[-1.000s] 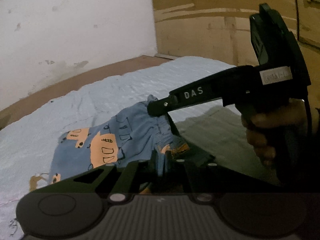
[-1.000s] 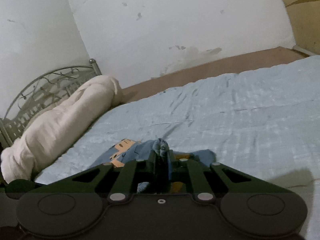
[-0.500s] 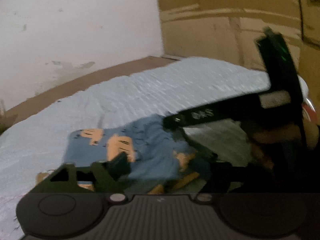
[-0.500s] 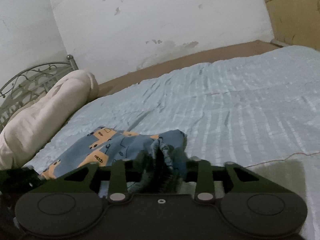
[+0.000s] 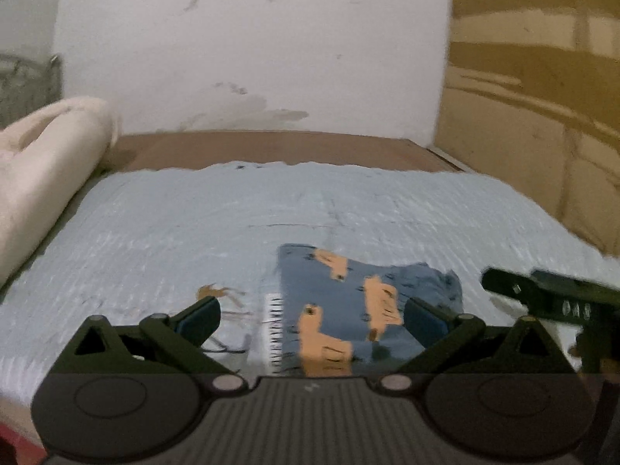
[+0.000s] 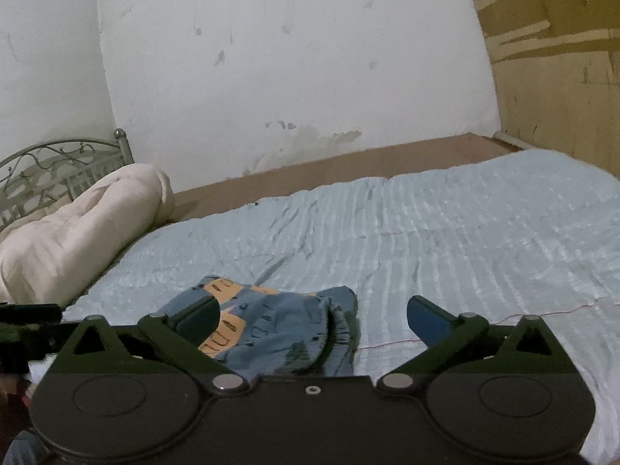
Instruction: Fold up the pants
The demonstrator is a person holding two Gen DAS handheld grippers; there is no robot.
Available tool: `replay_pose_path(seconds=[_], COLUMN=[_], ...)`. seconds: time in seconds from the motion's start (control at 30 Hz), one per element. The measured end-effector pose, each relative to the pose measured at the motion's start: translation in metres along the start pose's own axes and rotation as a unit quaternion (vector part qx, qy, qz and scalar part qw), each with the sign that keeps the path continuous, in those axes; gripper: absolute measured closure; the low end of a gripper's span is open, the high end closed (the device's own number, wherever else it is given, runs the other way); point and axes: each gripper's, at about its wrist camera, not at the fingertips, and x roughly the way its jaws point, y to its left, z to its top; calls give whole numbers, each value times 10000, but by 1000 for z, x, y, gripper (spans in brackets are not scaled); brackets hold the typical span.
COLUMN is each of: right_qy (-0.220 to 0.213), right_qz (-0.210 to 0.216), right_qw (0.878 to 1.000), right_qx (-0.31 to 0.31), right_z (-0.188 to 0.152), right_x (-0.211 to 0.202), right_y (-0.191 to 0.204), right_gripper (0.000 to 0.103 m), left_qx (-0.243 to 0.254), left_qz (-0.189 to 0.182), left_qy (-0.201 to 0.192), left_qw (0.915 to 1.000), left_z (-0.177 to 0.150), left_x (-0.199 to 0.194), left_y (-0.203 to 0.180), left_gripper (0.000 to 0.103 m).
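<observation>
My left gripper (image 5: 312, 319) has just been opening and its jaws now stand wide, gripping nothing; the blue patterned pants (image 5: 348, 310) lie folded on the pale blue bedspread (image 5: 193, 224), lower centre. The right gripper (image 5: 542, 298) pokes in at the right edge.

In the right view, my right gripper (image 6: 312, 316) has likewise just opened wide and empty, the pants (image 6: 279, 321) lying loose at lower centre, a cream rolled blanket (image 6: 77, 224) at left.

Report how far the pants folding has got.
Done: the blue patterned pants lie folded into a compact stack on the light blue bedspread. In hand: nothing; the left gripper and right gripper have just been opening, jaws wide, not gripping the cloth. Left: maybe tidying the rumpled edge.
</observation>
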Motion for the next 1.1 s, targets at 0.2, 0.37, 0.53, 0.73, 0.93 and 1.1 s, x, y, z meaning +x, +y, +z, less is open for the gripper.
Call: replay_pose_path(seconds=[0.2, 0.37, 0.53, 0.73, 0.93, 1.1], right_qy=[-74, -107, -87, 151, 171, -124], right_qz=[-265, -544, -762, -1048, -1315, -1082], right_qw=[9994, 9971, 9926, 9857, 9787, 9837], right_qx=[-196, -531, -942, -1312, -1566, -1429], right_z=[-7, -15, -19, -25, -46, -66], right_x=[1, 23, 60, 102, 94, 67], right_y=[21, 34, 41, 41, 30, 12], right_gripper=[1, 1, 1, 1, 1, 1], left_qx=[-103, -36, 54, -153, -467, -495], left_qz=[455, 586, 656, 574, 374, 304], left_qy=[4, 132, 342, 357, 446, 415], left_qw=[9989, 9982, 9972, 9976, 9972, 9974], left_z=[3, -2, -15, -32, -51, -60], left_x=[9, 40, 89, 110, 104, 95], left_y=[20, 24, 23, 32, 48, 53], left_gripper=[1, 1, 1, 0, 0, 0])
